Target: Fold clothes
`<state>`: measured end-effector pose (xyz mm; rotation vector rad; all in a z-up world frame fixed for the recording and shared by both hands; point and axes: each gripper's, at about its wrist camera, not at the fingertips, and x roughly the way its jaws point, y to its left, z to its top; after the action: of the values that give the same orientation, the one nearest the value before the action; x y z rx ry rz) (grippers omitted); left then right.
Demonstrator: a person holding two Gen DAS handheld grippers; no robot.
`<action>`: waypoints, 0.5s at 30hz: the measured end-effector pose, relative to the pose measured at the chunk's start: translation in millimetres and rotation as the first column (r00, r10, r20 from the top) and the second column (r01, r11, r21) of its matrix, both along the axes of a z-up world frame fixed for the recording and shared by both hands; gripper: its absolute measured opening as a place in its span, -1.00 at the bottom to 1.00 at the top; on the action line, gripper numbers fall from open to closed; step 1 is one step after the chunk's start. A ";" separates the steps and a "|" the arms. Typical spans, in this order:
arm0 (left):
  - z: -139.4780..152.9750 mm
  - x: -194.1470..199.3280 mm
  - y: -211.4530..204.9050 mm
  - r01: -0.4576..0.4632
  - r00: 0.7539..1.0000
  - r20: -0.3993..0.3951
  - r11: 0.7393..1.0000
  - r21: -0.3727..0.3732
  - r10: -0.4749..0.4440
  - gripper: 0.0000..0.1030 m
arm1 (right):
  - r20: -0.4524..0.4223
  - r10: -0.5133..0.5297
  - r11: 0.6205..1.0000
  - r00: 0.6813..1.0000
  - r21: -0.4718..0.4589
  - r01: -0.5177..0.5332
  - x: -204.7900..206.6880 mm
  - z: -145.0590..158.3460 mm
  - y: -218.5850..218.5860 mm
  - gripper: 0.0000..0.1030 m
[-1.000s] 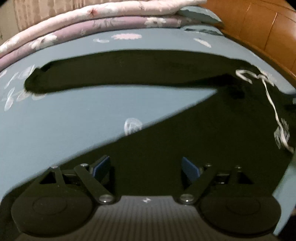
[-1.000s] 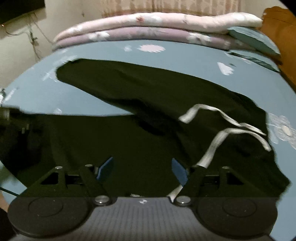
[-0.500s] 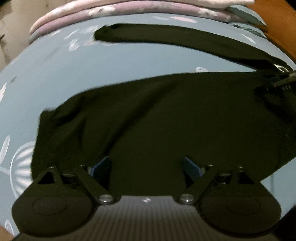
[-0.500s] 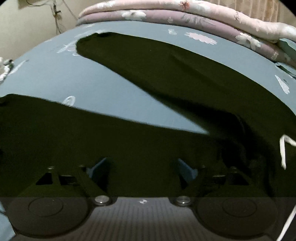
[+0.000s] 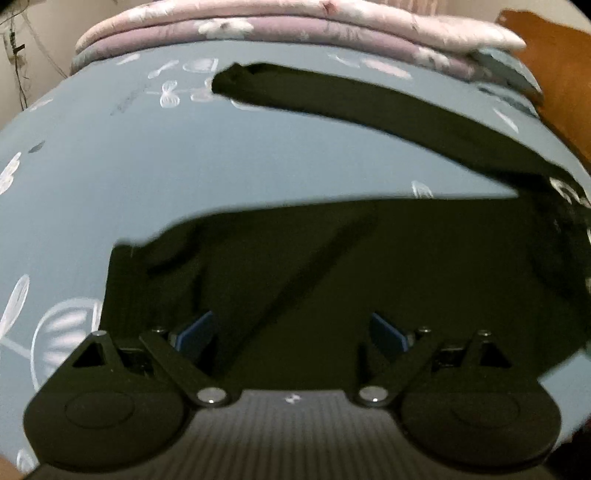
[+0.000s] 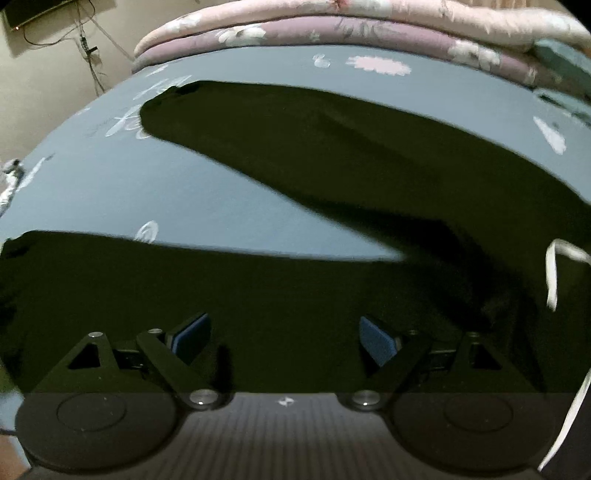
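A pair of black trousers (image 5: 332, 258) lies spread on the blue flowered bedsheet (image 5: 184, 166), its two legs forming a V. The far leg (image 5: 369, 107) runs toward the upper left. My left gripper (image 5: 291, 325) hangs open above the near leg, close to its cuff (image 5: 122, 266), with nothing pressed between the blue pads (image 5: 195, 330). My right gripper (image 6: 284, 328) is open too, over the near leg (image 6: 221, 288) farther toward the waist. The white drawstring (image 6: 552, 273) shows at the right edge there.
Folded pink and mauve quilts (image 5: 295, 26) are stacked along the far side of the bed. A wooden headboard (image 5: 554, 55) and a teal pillow (image 5: 509, 70) stand at the right. Cables (image 6: 85, 48) hang on the wall at the left.
Both grippers slid left along the near leg, away from the waist and drawstring. The left view now reaches the cuff. The right jaws stand a little wider.
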<state>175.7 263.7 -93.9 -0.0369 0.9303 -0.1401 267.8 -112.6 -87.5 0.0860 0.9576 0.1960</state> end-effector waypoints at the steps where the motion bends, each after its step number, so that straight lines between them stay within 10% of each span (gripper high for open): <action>1: -3.5 9.7 4.9 -0.010 1.000 0.002 1.000 -0.019 0.010 0.77 | -0.005 0.000 1.000 1.000 0.006 0.000 -4.8 0.1 0.2 0.77; 8: -12.7 42.7 21.7 -0.127 0.992 0.002 0.986 0.110 0.128 0.75 | -0.018 0.059 0.995 0.998 -0.080 -0.060 -24.2 6.1 5.6 0.77; 15: 9.7 0.2 -18.4 0.070 0.998 -0.005 0.997 -0.037 -0.070 0.76 | -0.019 0.082 0.995 0.996 -0.060 -0.083 -32.1 10.5 3.3 0.77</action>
<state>175.9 245.3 -84.2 -0.0390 0.9352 -0.2227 235.7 -109.3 -77.0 -0.0083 0.9832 0.2426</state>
